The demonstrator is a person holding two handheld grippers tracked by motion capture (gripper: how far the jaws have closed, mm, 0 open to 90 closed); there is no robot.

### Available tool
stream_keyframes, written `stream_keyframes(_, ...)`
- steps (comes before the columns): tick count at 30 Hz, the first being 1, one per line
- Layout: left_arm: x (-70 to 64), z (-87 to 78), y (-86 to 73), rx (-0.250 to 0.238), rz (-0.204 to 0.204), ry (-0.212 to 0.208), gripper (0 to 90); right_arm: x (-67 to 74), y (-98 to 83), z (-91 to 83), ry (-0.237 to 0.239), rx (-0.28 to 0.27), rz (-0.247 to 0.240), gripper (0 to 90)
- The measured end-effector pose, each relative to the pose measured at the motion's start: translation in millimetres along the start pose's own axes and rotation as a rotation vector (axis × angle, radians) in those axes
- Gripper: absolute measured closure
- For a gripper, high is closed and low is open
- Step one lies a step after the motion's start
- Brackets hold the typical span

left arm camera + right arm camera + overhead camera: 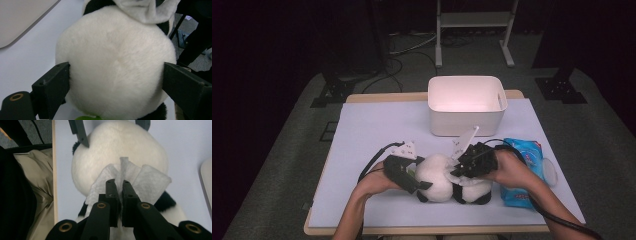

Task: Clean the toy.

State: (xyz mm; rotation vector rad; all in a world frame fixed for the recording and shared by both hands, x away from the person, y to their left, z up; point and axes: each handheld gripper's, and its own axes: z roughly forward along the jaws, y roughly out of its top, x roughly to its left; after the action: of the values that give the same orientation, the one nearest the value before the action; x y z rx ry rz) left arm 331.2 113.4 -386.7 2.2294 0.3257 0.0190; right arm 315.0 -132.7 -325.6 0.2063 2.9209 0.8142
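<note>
— What is the right gripper doing?
— Pinching a white wipe against the panda toy lying mid-table.
— And the left gripper?
— Clasping the panda's round body; the face is staying hidden.

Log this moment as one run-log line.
left gripper: shut on plush panda | right gripper: shut on white wipe, on panda | white bin: behind | blue wipe pack: right

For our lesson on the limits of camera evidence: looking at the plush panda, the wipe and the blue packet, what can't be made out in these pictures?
- Panda face: high view, turned away, partly under the right gripper and hand.
- Wipe lower part: right gripper view, behind the shut jaws.
- Blue packet print: high view, too small; near end covered by the forearm.
- Green object: left gripper view, cut off by the bottom edge.
</note>
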Motion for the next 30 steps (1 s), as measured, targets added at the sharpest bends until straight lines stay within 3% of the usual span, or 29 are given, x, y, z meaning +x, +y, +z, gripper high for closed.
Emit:
stream_keyframes(13, 0.9, 0.7, -0.3, -0.001, -0.014, -0.001, 9.4, 11.1, -51.6, -28.2, -0.025, -0.078, 0.096, 85.7)
stream_keyframes(23, 1.6, 0.8, -0.8, 0.002, -0.02, -0.003, 9.5, 15.6, -78.3, -37.4, -0.04, -0.107, 0.139, 85.8)
stream_keyframes(26, 1.1, 1.8, -0.8, 0.006, -0.021, -0.003, 11.0, 16.6, -80.9, -38.6, -0.038, -0.124, 0.15, 85.8)
stream_keyframes(30, 1.7, 2.4, -0.8, 0.011, -0.028, -0.003, 11.9, 16.9, -72.3, -35.8, -0.036, -0.119, 0.128, 85.8)
